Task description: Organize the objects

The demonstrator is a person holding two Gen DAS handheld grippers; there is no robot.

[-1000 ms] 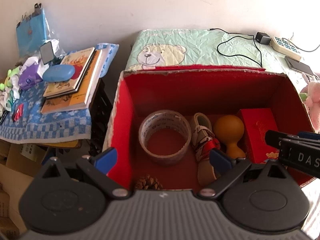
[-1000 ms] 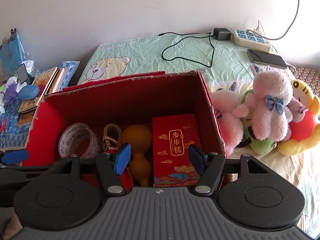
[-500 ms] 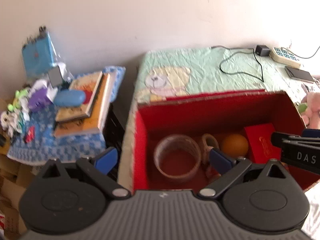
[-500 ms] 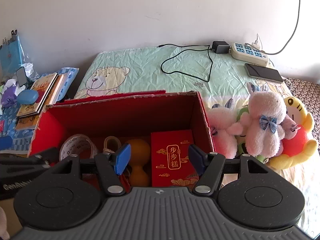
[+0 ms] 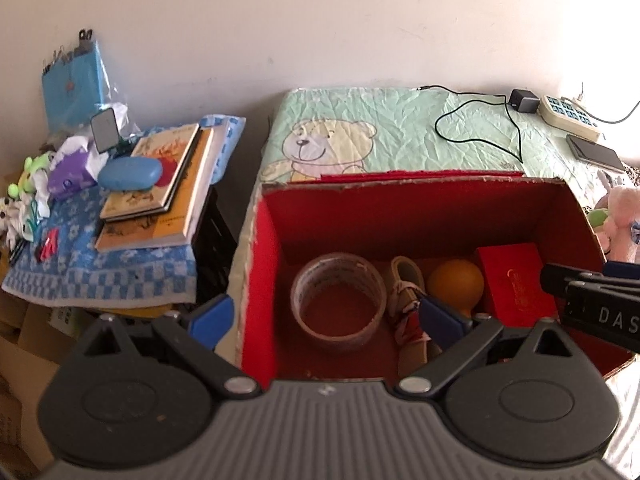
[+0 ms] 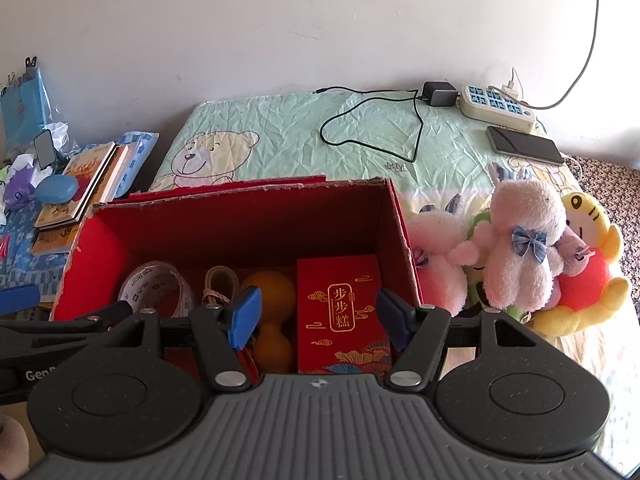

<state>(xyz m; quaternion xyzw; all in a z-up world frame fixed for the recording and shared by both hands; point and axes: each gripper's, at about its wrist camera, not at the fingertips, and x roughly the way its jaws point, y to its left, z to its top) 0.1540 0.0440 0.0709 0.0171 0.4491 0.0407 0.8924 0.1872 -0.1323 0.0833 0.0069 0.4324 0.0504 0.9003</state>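
Both empty, fingers apart above open red cardboard box (image 6: 394, 216): left gripper (image 5: 324, 318), right gripper (image 6: 318, 314); light, stiff clear tape roll (image 5: 338, 300) inside, best gripped across rim.

The left gripper (image 5: 326, 318) hides the box's (image 5: 420, 192) near wall and the lower part of the shoe (image 5: 406, 280). Its right fingertip (image 5: 438, 318) covers the bottom of the gourd (image 5: 454, 284). The right gripper's arm cuts across the red packet (image 5: 514, 280) in the left view, so its print cannot be read there. In the right view, the right gripper (image 6: 318, 316) covers the packet's (image 6: 340, 304) lower edge and the gourd's (image 6: 270, 286) base. The tape (image 6: 158, 286) is half hidden behind the left gripper's arm. The small things on the blue cloth (image 5: 100, 276) are too small to identify. The plush toys (image 5: 618, 216) run off the left view's edge.
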